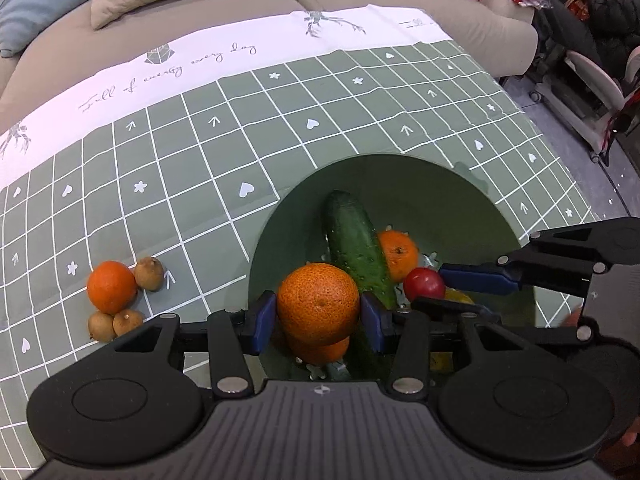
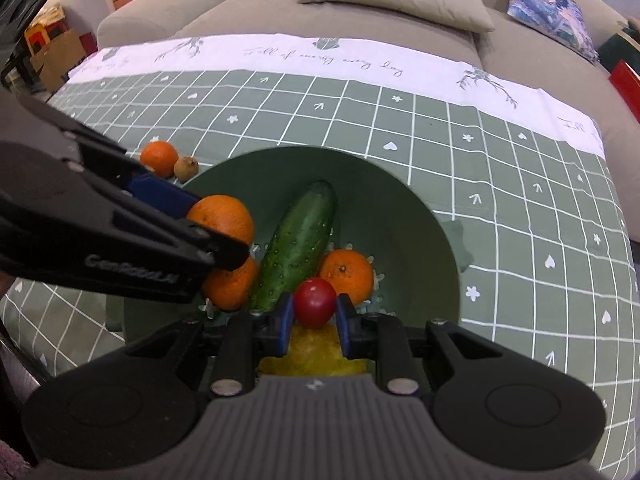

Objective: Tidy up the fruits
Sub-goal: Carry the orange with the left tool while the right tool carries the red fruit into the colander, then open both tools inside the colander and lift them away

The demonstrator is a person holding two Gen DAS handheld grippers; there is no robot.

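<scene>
My left gripper (image 1: 318, 312) is shut on an orange (image 1: 318, 304) and holds it over the green bowl (image 1: 400, 172); it also shows in the right wrist view (image 2: 222, 220). My right gripper (image 2: 314, 312) is shut on a small red fruit (image 2: 315, 302) above the same bowl (image 2: 420, 216). In the bowl lie a cucumber (image 2: 300, 240), an orange (image 2: 348, 276), another orange (image 2: 232, 286) under the held one, and a yellow fruit (image 2: 312, 350) below the red one. On the cloth to the left sit an orange (image 1: 111, 286) and three small brown fruits (image 1: 149, 273).
The table has a green grid tablecloth (image 1: 200, 160) with a white band at the far edge. A beige sofa (image 2: 360, 20) with cushions stands behind it. A person sits at the far right in the left wrist view (image 1: 616, 4).
</scene>
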